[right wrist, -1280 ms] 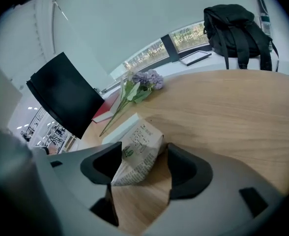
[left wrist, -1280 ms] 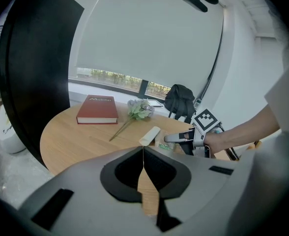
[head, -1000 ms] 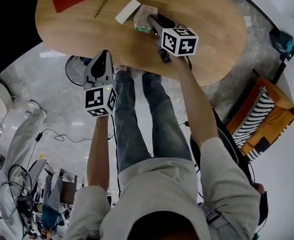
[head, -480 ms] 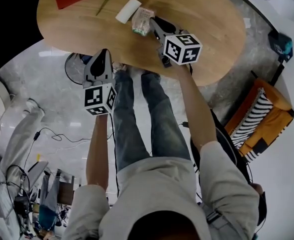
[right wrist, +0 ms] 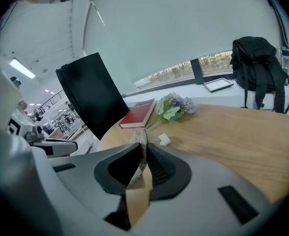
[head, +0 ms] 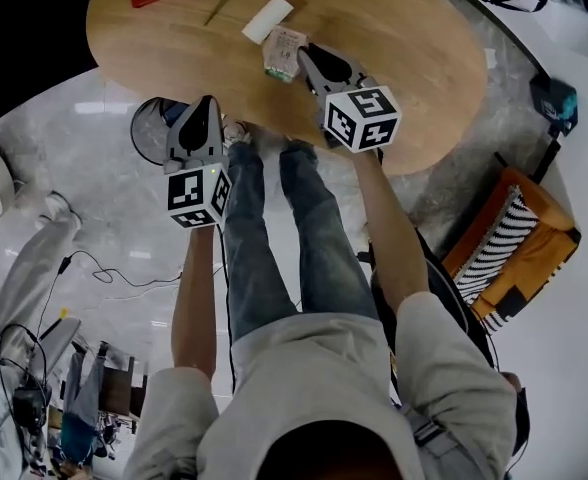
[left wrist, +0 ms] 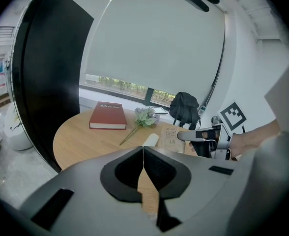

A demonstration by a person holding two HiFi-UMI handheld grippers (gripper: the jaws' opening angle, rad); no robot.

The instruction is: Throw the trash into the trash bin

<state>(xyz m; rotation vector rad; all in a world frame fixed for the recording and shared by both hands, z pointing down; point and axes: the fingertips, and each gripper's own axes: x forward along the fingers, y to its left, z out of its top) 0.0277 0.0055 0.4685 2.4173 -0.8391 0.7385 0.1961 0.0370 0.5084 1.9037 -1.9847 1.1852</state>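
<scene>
**A:** Carry step, looking like: pinching packet in right tool, over bench. Holding left tool closed, empty.

**B:** Next probably swinging it out over bin by the bench edge, then opening.

bright, even daylight from the window; strong fisheye bending with dark vignetted corners.
</scene>
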